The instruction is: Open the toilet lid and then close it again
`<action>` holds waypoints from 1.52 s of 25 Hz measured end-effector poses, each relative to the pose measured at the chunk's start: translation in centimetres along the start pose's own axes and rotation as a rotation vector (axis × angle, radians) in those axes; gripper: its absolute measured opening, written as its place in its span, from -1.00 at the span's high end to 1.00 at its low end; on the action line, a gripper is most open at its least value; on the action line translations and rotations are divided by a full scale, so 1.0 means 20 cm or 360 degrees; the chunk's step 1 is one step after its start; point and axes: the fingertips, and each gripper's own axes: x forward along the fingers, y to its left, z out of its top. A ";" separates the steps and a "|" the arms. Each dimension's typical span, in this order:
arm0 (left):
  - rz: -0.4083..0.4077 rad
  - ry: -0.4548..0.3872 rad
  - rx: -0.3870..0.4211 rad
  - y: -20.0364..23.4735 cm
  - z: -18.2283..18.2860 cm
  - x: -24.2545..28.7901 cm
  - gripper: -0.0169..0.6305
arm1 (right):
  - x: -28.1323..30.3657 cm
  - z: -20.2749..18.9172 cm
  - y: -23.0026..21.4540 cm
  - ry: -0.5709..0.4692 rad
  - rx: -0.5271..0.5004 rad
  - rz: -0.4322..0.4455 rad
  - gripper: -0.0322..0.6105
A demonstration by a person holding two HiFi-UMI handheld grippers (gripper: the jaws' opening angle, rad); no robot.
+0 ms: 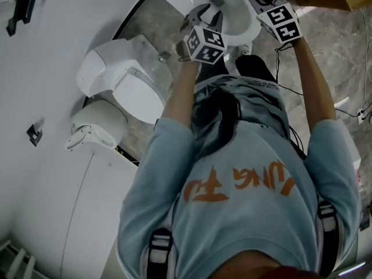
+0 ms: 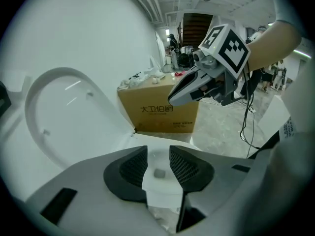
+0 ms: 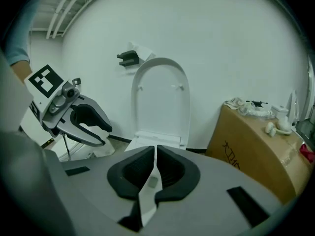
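Observation:
The white toilet (image 1: 249,23) stands at the top of the head view, with both grippers over its bowl. Its lid (image 3: 160,97) is upright against the wall, also seen at the left of the left gripper view as the lid (image 2: 64,117). My left gripper (image 2: 158,154) is open, and only the white seat rim shows through the gap between its pads. My right gripper (image 3: 154,154) is shut with nothing in it, pointing at the raised lid. Each gripper shows in the other's view: the right gripper (image 2: 197,88) and the left gripper (image 3: 86,124), both in the air.
A brown cardboard box (image 3: 253,144) with small items on top stands right beside the toilet. Two more white toilets (image 1: 125,74) line the wall at the left of the head view. Black cables (image 1: 349,112) trail over the grey floor.

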 end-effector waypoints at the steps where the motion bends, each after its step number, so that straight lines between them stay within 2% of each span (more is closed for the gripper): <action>1: -0.0021 0.0019 -0.0007 -0.05 -0.04 0.03 0.45 | 0.01 -0.07 0.02 0.0028 0.0005 0.0016 0.80; 7: -0.0176 0.0120 -0.0040 -0.34 -0.28 0.22 0.44 | 0.04 -0.48 0.12 0.0220 0.0030 0.0106 0.78; 12: -0.0284 0.0194 0.0047 -0.53 -0.50 0.41 0.39 | 0.14 -0.79 0.21 0.0348 -0.0016 0.0206 0.68; 16: -0.0393 0.0274 0.0137 -0.71 -0.68 0.48 0.36 | 0.17 -1.01 0.37 0.0440 -0.0069 0.0363 0.51; 19: -0.0433 0.0289 0.0199 -0.84 -0.76 0.54 0.25 | 0.20 -1.17 0.48 0.0527 -0.0155 0.0487 0.38; 22: -0.0474 0.0304 0.0220 -0.95 -0.85 0.62 0.11 | 0.22 -1.33 0.60 0.0621 -0.0312 0.0645 0.26; 24: -0.0508 0.0322 0.0239 -0.98 -0.93 0.69 0.05 | 0.28 -1.42 0.63 0.0656 -0.0498 0.0705 0.10; 27: -0.0566 0.0356 0.0252 -1.05 -1.04 0.75 -0.01 | 0.31 -1.57 0.72 0.0731 -0.0816 0.0842 -0.02; 29: -0.0599 0.0379 0.0262 -1.09 -1.11 0.80 -0.05 | 0.33 -1.68 0.77 0.0796 -0.0995 0.0958 -0.05; 31: -0.0613 0.0389 0.0299 -1.10 -1.17 0.86 -0.08 | 0.38 -1.75 0.78 0.0842 -0.1141 0.1009 -0.07; 34: -0.0615 0.0394 0.0378 -1.11 -1.21 0.92 -0.09 | 0.42 -1.84 0.75 0.0935 -0.1261 0.1054 -0.15; 38: -0.0673 0.0398 0.0393 -1.14 -1.24 0.96 -0.11 | 0.43 -1.92 0.75 0.1069 -0.1340 0.1196 -0.15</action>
